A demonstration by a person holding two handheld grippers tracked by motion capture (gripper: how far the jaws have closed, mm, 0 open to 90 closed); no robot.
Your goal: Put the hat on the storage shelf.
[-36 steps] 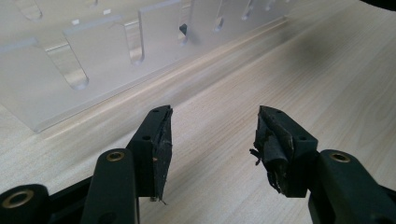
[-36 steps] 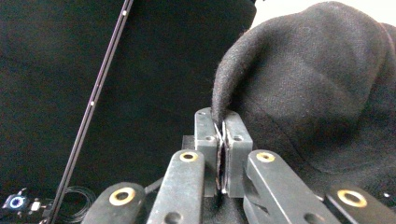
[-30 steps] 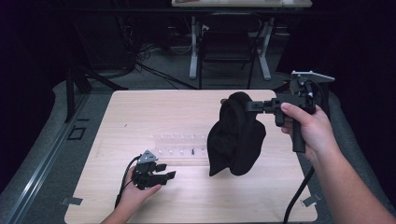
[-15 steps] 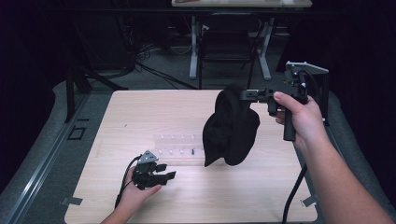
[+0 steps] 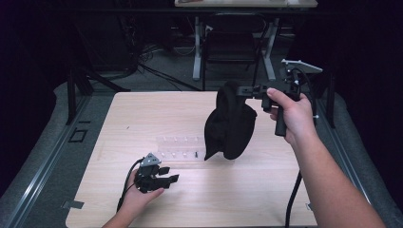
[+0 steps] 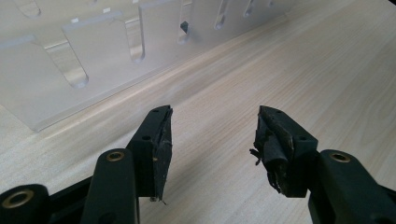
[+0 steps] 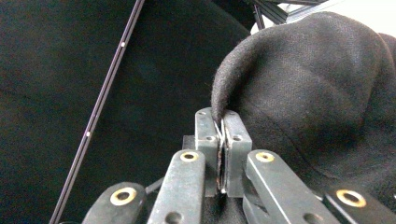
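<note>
We have the black cloth hanging in the right centre of the high view, pinched at its top edge by the right gripper, which our right hand holds up above the table. In the right gripper view the jaws stand pressed together on a thin fold of the cloth's hem, so this gripper is clenched on the fabric. The cloth's lower end hangs at about the level of the table surface, near the clear plastic tray in the middle of the frame; we cannot tell whether it touches the wood.

Our left gripper rests low at the lower left of the high view, in our left hand. In the left gripper view its jaws stand apart over bare wood, grasping nothing, with the slotted tray at the upper left.

What worries us is the hold: only a narrow edge of fabric sits between the jaws, so the cloth's own weight or a quick swing could pull it free and drop it in a heap. The dangling end could also brush the tray and shift it, or knock the small dark piece lying in it.
</note>
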